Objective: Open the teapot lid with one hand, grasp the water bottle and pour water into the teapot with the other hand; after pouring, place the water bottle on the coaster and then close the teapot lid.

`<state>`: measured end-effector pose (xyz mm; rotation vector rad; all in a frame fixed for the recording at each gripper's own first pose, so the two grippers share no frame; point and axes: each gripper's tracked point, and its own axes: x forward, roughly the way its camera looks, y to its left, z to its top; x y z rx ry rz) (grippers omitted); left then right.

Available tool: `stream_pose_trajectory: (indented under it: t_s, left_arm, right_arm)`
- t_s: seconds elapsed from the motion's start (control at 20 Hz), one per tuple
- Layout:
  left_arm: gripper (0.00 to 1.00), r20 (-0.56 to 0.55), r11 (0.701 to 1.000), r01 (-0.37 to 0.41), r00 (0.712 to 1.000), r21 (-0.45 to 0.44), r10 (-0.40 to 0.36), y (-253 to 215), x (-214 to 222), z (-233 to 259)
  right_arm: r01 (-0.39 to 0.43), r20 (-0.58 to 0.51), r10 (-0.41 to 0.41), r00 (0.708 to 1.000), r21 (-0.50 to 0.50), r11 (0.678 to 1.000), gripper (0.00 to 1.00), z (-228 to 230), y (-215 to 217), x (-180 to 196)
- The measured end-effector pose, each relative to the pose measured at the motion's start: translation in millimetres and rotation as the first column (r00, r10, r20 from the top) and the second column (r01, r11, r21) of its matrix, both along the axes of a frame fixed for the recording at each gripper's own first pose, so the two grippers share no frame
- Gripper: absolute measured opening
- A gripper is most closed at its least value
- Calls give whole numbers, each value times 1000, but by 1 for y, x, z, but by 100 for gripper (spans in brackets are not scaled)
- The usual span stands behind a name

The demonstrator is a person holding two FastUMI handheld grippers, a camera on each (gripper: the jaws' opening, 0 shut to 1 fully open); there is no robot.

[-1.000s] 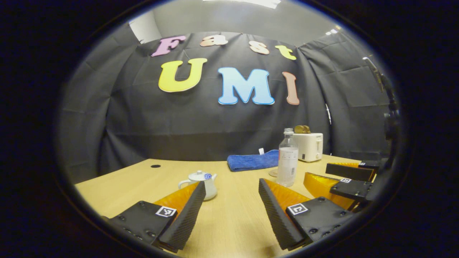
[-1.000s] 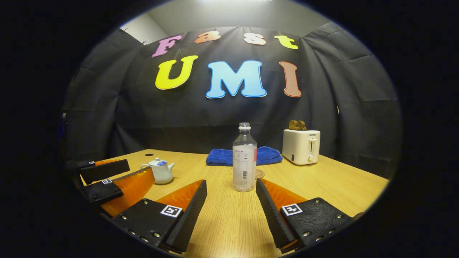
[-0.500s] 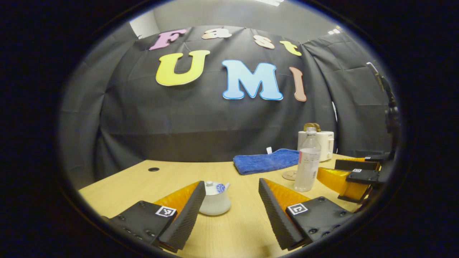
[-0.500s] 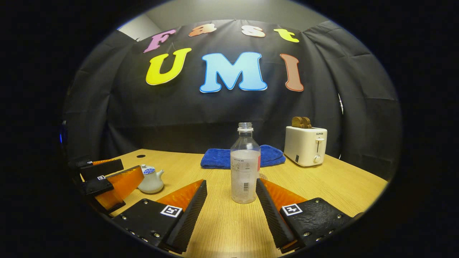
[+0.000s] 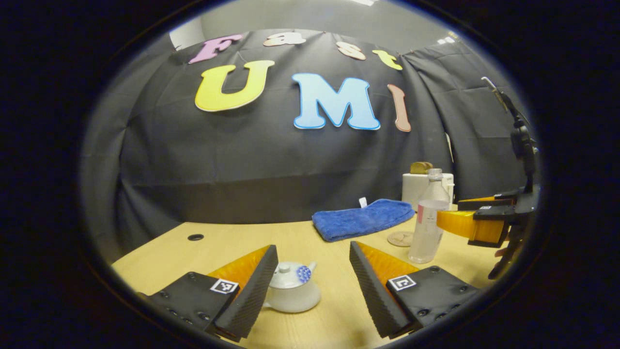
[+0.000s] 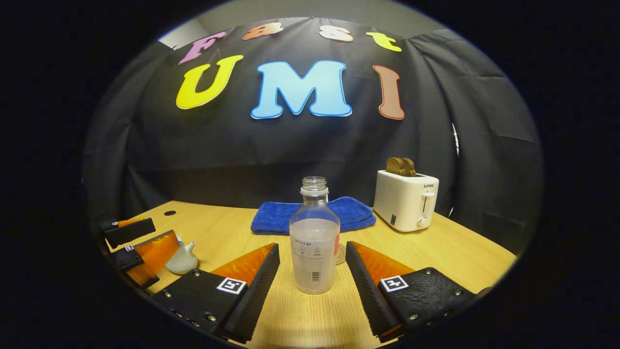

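In the left gripper view, the left tongs [image 5: 314,271] are seen held apart low over the near part of the bench [image 5: 227,242], and the white teapot [image 5: 293,293] is found between their fingers, close against the left finger, with its lid [image 5: 286,274] seated on top; whether that finger touches the pot cannot be told. In the right gripper view, the right tongs [image 6: 313,269] are likewise spread apart, and the uncapped water bottle [image 6: 314,242] is stood upright on the bench between the fingertips, with a gap left on both sides, so nothing is clamped. Just behind the bottle's base, a round coaster [image 6: 340,254] is partly shown, lying flat on the wood. Off to the left of that view, near the bench's left edge, the left tongs [image 6: 138,242] are seen with the teapot [image 6: 182,259] partly hidden behind them. In the left gripper view, the right tongs [image 5: 477,220] are seen toward the bench's right side, at the water bottle [image 5: 427,223], with the coaster [image 5: 400,238] just beside the bottle's base. Farther back, a folded blue towel [image 6: 310,215] is laid near the bench's far edge, and a white toaster [image 6: 406,199] with bread in its slots is stood toward the far right corner. A small dark hole [image 5: 195,237] is set in the bench near the far left corner.
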<state>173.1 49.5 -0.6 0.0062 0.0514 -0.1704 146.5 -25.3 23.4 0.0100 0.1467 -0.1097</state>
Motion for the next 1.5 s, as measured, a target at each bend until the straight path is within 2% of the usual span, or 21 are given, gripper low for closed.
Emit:
stream_pose_trajectory:
  t_s: [0.15, 0.35, 0.55, 0.7, 0.9, 0.95, 1.05, 1.1, 1.2, 1.3, 1.4, 1.5]
  left_arm:
    - [100, -7, 1000, 4, 1000, -6, -4, 4, 13, -6]
    - [100, -22, 1000, 11, 1000, -28, -12, 13, 24, -12]
    - [100, -22, 1000, 16, 1000, -14, -17, 16, 31, -16]
    - [92, -40, 1000, 18, 999, -10, -19, 18, 35, -22]
    - [69, -71, 1000, 17, 997, 11, -16, 14, 38, -29]
    - [59, -73, 1000, 21, 997, 10, -21, 12, 36, -30]
    - [55, -74, 1000, 10, 997, 6, -10, 14, 35, -30]
    - [42, -76, 1000, -20, 997, 18, 21, 23, 35, -32]
    - [16, -81, 1000, -22, 996, -1, 22, 22, 37, -31]
    - [24, -87, 1000, -20, 996, 5, 20, 21, 36, -31]
    - [24, -93, 1000, -25, 995, 10, 26, 22, 34, -32]
    - [25, -82, 999, -39, 996, 2, 39, 26, 36, -32]
  right_arm:
    - [24, -40, -24, 999, 17, 1000, 85, -12, -6, 13]
    - [20, -77, -14, 997, 79, 997, 86, -32, 0, 33]
    - [23, -79, -20, 997, 46, 999, 86, -43, -4, 42]
    - [28, -65, -26, 998, 33, 999, 86, -42, -8, 46]
    - [23, -63, -19, 998, 75, 997, 86, -43, -8, 49]
    - [24, -65, -19, 998, 80, 996, 86, -44, -8, 49]
    - [28, -70, -23, 997, 74, 997, 86, -44, -7, 48]
    - [28, -69, -23, 997, 66, 997, 86, -43, -7, 49]
    - [21, -73, -18, 997, 46, 999, 86, -44, -4, 49]
    - [16, -84, -13, 996, 33, 999, 86, -45, -1, 49]
    - [18, -87, -15, 996, 33, 999, 85, -49, -4, 53]
    - [18, -87, -15, 996, 35, 999, 77, -45, -3, 50]
